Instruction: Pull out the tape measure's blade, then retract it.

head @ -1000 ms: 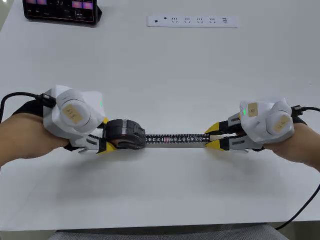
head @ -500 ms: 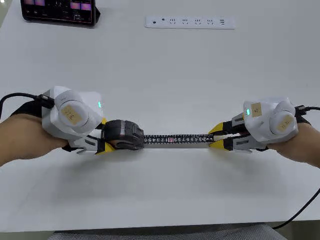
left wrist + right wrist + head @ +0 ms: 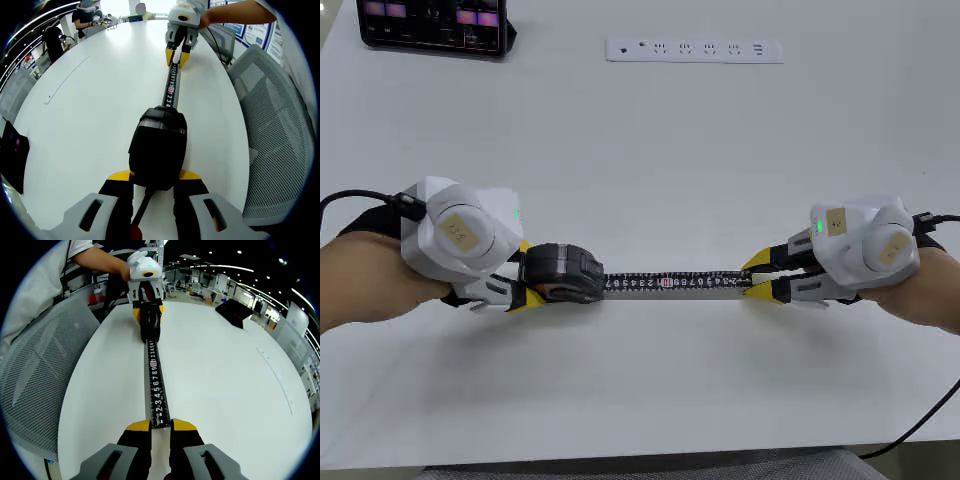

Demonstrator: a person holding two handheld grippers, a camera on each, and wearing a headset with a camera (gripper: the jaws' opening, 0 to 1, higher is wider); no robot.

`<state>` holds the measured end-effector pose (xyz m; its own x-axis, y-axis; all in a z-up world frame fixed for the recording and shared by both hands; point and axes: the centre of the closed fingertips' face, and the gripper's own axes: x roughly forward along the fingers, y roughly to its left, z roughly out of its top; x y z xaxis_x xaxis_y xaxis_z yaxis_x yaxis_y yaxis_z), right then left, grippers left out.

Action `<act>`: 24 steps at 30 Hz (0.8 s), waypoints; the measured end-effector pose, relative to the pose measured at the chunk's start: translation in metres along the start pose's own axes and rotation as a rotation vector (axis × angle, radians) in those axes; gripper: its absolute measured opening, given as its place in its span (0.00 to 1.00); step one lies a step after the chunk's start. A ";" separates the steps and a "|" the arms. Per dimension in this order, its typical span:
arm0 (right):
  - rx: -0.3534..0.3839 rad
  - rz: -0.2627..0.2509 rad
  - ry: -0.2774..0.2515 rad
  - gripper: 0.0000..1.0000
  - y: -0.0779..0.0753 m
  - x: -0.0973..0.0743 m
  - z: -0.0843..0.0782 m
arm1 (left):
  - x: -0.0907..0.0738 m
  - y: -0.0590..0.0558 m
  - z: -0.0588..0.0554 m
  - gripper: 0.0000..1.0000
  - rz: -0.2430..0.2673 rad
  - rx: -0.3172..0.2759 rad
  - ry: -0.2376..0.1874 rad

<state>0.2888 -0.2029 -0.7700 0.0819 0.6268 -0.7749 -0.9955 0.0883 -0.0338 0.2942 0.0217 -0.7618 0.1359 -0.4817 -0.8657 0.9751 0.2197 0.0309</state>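
The tape measure (image 3: 563,273) sits in the lower left of the head view. Its dark case is held between the yellow-tipped jaws of the left claw (image 3: 527,272), which is clamped on it from the left side of the frame. In the left gripper view the case lies squarely between the two jaws, pressed on both flanks.

From the case the blade (image 3: 670,282) runs straight and level to the right, low over the white counter (image 3: 640,160); I cannot tell whether it touches the surface. Its free end is pinched in the right claw (image 3: 757,275) at the lower right of the head view, with the jaws drawn nearly together on the tip. In the right gripper view the printed numbers run away from those jaws towards the case at the top of the frame.

The two claws stand well apart with the blade taut between them, so the pulling-out half of the task looks largely done. Whether the pull is meant to go further cannot be read from these pictures. The retraction is all left to do. I judge that the tip should travel back towards the case while the left claw holds the case steady, since a sprung blade let go at once may whip.

A power strip (image 3: 694,49) and a dark tablet (image 3: 432,22) lie along the top of the head view, well clear of the work
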 end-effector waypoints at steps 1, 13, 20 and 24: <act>0.000 0.000 0.002 0.09 0.000 0.000 0.000 | 0.000 0.000 0.000 0.25 -0.001 0.000 0.000; 0.002 -0.004 0.024 0.09 -0.002 -0.007 -0.009 | 0.000 0.000 0.000 0.26 -0.002 0.004 0.003; 0.009 -0.002 0.036 0.09 0.000 -0.009 -0.016 | 0.000 0.000 0.000 0.26 -0.001 0.006 0.004; 0.016 -0.004 0.041 0.09 -0.001 -0.011 -0.020 | 0.000 0.000 0.000 0.26 -0.002 0.008 0.006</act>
<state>0.2878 -0.2254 -0.7739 0.0835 0.5943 -0.7999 -0.9943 0.1029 -0.0273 0.2945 0.0215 -0.7622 0.1333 -0.4771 -0.8687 0.9766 0.2123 0.0333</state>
